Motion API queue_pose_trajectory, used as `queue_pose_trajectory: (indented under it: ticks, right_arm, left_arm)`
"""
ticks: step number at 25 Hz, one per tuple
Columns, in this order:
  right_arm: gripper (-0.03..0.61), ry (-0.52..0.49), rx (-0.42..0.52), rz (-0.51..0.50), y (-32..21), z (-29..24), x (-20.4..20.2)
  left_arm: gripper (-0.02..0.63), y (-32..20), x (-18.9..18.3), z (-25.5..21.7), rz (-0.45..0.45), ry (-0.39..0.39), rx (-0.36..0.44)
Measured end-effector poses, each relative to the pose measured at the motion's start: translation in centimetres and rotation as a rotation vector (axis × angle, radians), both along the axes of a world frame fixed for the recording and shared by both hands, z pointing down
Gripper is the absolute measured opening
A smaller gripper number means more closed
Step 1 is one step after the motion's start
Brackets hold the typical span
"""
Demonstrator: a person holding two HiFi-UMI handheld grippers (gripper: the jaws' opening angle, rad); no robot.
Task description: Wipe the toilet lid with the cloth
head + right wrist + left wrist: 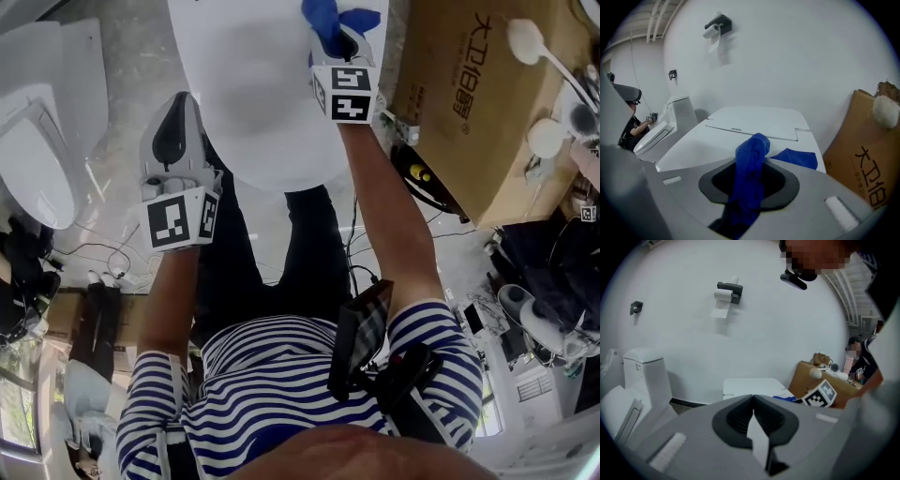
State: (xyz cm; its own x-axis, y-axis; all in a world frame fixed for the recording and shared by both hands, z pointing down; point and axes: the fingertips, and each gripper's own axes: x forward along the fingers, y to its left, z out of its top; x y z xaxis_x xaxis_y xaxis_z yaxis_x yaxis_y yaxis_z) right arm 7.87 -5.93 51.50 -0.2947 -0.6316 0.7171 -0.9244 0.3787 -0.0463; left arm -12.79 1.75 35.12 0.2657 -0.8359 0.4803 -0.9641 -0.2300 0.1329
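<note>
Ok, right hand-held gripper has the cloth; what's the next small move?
Probably lower the right hand-held gripper until the blue cloth lies flat on the toilet lid, then sweep: its jaws clamp the cloth, but only a corner seems to touch the lid.

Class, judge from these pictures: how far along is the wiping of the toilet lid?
Done: the right gripper is shut on the cloth. In hand: the cloth is over the closed lid, with one corner seemingly lying on it. The left gripper is shut and idle at the lid's edge. Left: the wiping itself, since no wiped patch shows.
</note>
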Motion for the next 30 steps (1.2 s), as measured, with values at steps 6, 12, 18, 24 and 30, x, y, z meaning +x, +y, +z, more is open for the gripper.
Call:
queue_pose_trajectory:
  ticks: [6,12,18,24,30]
  right_arm:
    - [0.115,-0.052,-0.002,-0.054,0.2,-0.2,-7.5]
    - [0.115,-0.076,-0.002,-0.135,0.7,-0.5,-15.0]
    - [0.115,-0.102,-0.014,-0.241,2.4,-0.6,-21.9]
    - [0.115,-0.135,-0.019,-0.281,3.2,-0.7,-26.4]
    - [0.115,-0.150,-0.020,-0.291,3.2,-0.8,-28.8]
  left_arm:
    - [0.002,0.1,-4.2,0.1,-0.038,-0.004,0.000]
    - [0.002,-0.1,-7.2,0.1,-0.053,0.005,-0.004]
    - [0.002,0.0,-9.4,0.2,-0.060,0.018,-0.009]
    - [0.002,0.3,-11.1,0.5,-0.064,0.023,-0.021]
    - [0.002,0.4,-13.1,0.9,-0.074,0.025,-0.027]
